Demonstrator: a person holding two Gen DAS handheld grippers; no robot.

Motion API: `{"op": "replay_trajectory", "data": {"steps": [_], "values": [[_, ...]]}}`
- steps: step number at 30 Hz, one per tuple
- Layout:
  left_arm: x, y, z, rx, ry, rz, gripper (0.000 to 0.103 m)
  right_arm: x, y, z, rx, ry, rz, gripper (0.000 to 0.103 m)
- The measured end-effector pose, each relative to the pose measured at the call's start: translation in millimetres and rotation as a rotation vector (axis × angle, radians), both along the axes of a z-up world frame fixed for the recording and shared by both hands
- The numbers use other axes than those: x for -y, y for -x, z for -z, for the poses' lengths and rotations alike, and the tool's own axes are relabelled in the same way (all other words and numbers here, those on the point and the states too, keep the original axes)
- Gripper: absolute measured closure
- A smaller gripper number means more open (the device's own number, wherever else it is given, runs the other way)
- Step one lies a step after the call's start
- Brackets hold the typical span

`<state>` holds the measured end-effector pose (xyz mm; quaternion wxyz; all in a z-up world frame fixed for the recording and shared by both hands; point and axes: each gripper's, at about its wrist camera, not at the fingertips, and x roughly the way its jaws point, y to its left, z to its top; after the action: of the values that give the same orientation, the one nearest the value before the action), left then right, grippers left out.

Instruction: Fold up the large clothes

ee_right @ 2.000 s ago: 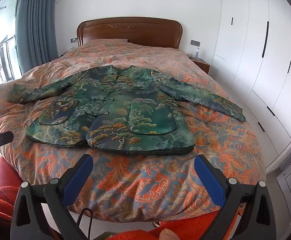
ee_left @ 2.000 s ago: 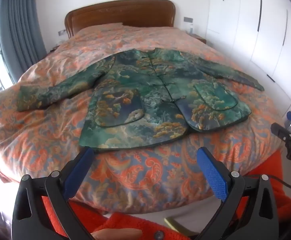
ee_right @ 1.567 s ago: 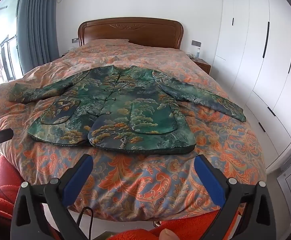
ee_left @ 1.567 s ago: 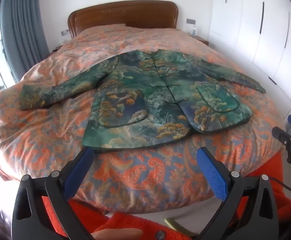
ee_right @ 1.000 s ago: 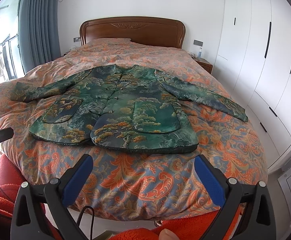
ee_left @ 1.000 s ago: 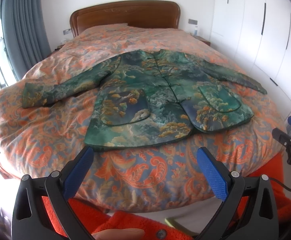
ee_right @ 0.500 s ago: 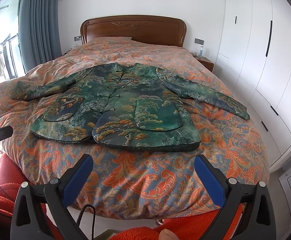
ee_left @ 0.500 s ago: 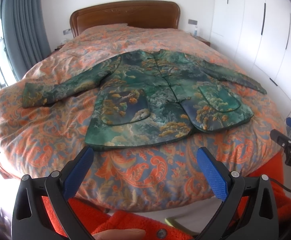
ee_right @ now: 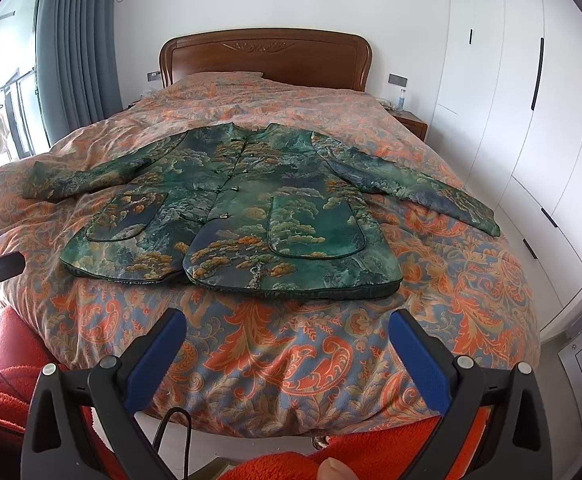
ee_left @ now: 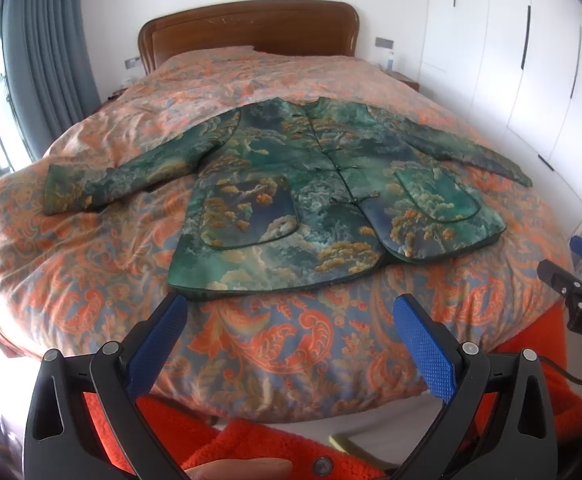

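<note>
Both grippers, left (ee_left: pixel 289 342) and right (ee_right: pixel 287 342), spread wide, empty, off the bed's (ee_right: pixel 291 364) foot edge; jacket (ee_right: pixel 243 208) flat mid-bed, likely thick, stiffish, best pinched at hem corners.

Bare duvet (ee_right: pixel 291 344) across the lower centre of both views, between the spread jaws and the jacket (ee_right: pixel 235 216) hem: open passage; bare bedding also beside each outstretched sleeve; wardrobe doors (ee_right: pixel 531 120) close along the right edge; headboard (ee_right: pixel 265 60) at upper centre; curtain (ee_right: pixel 79 60) at upper left.
</note>
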<state>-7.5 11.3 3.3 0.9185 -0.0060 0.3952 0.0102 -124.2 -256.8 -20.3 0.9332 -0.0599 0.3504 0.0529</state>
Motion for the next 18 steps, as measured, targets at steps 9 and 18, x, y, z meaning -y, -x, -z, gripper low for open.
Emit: {"op": "replay_trajectory", "data": {"steps": [9,18], "values": [[0.4,-1.0,-0.2,0.003,0.000,0.000,0.001,-0.4,0.0,1.5,-0.001,-0.001,0.000,0.000],[0.9,-0.8,-0.1,0.000,0.001,0.000,0.001,0.2,0.5,2.7,-0.006,-0.005,0.002,0.000]]}}
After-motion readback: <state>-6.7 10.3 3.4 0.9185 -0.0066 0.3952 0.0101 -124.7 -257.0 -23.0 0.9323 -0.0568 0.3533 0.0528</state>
